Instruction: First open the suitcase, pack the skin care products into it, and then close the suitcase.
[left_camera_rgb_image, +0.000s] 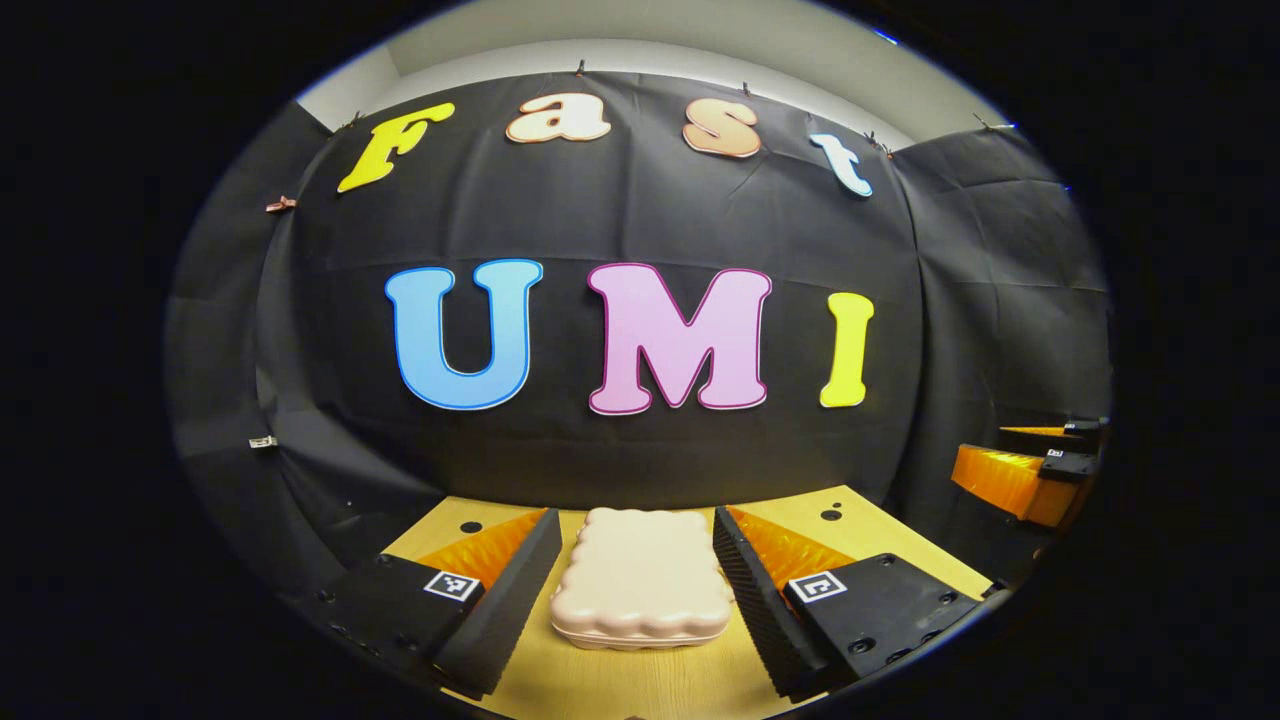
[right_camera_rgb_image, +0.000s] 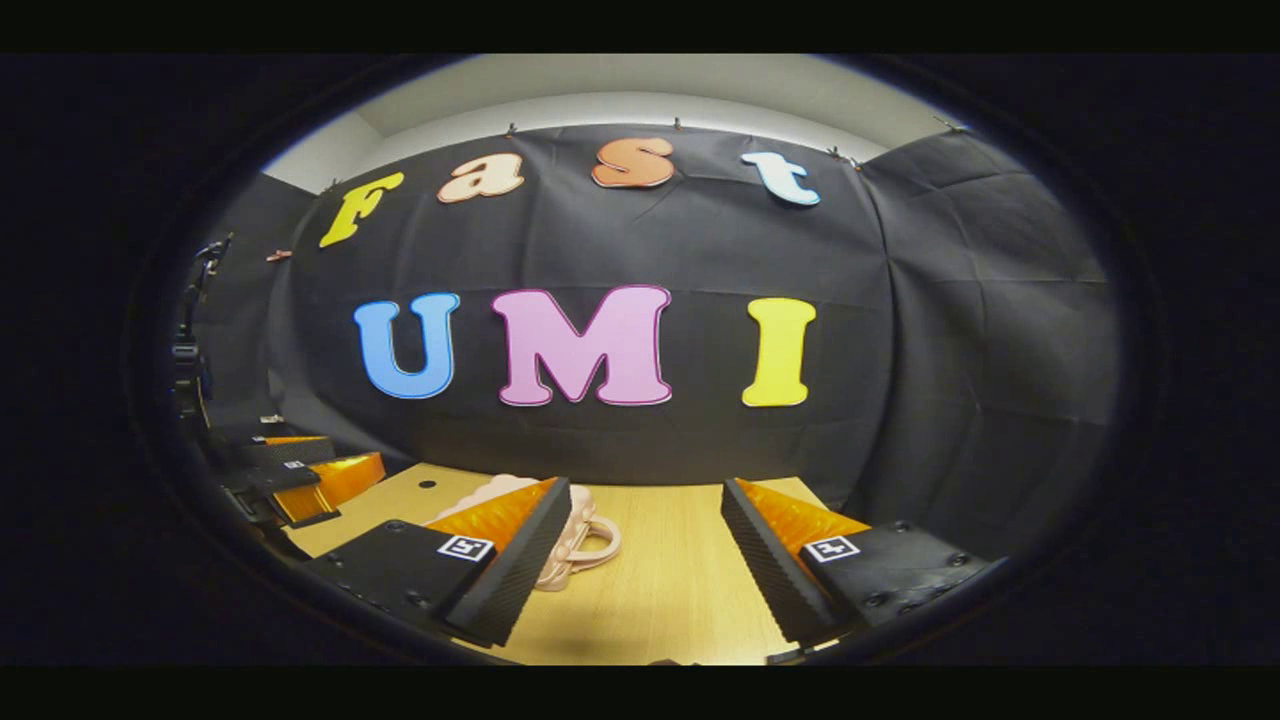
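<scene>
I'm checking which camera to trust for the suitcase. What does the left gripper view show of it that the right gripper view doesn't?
Left gripper view: the whole closed lid of the pale pink, wavy-edged plastic suitcase, lying between that tool's open fingers, with the right tool off to the side.

Right gripper view: the suitcase's loop handle, beside the finger that hides much of the case; the gap between that tool's fingers holds bare table.

Both: the light wooden table and a closed suitcase.

- The closed suitcase (left_camera_rgb_image: 640, 585) lies on the desk (left_camera_rgb_image: 640, 685) between the left gripper's (left_camera_rgb_image: 637, 590) spread jaws, blocking the way ahead.
- Bare desk lies open between the right gripper's (right_camera_rgb_image: 645, 560) jaws; the suitcase's handle (right_camera_rgb_image: 590, 545) sits just left.
- The cloth wall (right_camera_rgb_image: 640, 440) closes the desk's far edge.
</scene>
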